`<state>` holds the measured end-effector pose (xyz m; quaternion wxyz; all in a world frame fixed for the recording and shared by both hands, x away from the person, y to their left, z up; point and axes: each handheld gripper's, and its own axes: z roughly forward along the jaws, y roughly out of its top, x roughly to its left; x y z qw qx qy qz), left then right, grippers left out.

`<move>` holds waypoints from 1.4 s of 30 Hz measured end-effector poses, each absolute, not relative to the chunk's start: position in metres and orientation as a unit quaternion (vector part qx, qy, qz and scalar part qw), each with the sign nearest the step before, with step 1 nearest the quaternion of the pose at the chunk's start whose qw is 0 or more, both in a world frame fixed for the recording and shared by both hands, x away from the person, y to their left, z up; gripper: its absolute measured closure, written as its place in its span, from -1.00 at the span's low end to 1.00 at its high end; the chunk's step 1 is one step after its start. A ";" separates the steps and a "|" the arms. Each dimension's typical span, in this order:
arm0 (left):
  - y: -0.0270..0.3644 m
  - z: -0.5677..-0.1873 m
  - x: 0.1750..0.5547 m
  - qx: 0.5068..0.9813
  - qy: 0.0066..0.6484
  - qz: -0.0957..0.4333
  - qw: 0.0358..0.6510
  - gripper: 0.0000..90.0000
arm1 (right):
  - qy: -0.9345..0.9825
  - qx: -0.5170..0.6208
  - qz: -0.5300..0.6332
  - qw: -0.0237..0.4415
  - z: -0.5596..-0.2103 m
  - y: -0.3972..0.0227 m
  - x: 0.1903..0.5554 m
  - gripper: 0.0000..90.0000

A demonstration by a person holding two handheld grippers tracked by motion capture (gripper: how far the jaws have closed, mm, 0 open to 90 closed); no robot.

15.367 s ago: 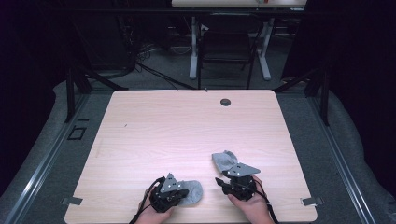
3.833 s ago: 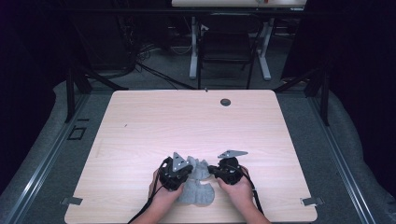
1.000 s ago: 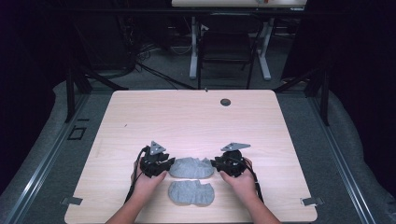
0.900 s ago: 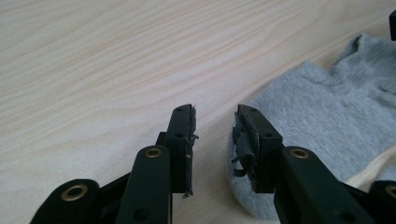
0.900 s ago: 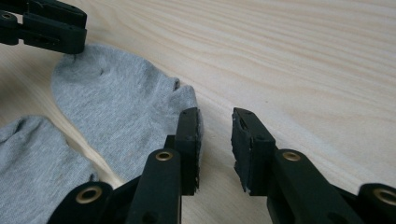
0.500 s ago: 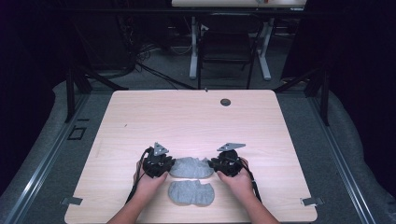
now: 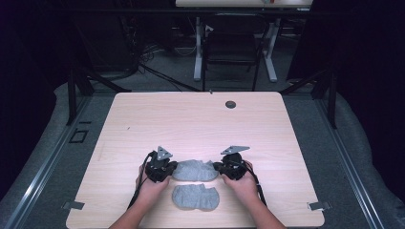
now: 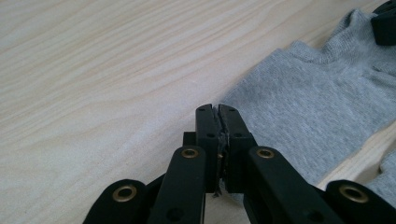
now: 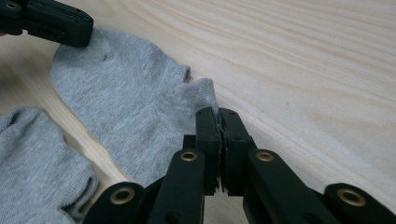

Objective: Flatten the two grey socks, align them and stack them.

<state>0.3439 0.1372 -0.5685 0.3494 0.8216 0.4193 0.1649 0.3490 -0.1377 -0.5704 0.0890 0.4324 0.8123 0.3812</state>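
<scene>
Two grey socks lie near the table's front edge. The far sock [image 7: 193, 170] [image 8: 303, 107] [image 9: 126, 102] stretches flat between my grippers. My left gripper [image 7: 173, 171] [image 8: 217, 109] is shut on its left end, a thin strip of fabric pinched between the pads. At the cuff end my right gripper [image 7: 216, 168] [image 9: 217, 112] is shut on the edge in the same way. Both pairs of jaws have just been closing. The near sock [image 7: 195, 196] [image 9: 32, 158] lies loose just in front, touched by neither gripper.
The wooden table [image 7: 191, 124] spreads bare behind the socks, with a small dark grommet [image 7: 230, 104] near its far edge. Its front edge is close below my hands. Desk legs and a chair stand on the floor beyond.
Both grippers have kept to the two ends of the far sock, the right one shifting only slightly. Both socks lie where they were.
</scene>
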 end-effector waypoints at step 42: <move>0.146 -0.531 0.315 0.809 0.398 0.155 0.403 0.96 | 0.810 0.409 0.409 0.098 -0.534 -0.142 0.327 0.96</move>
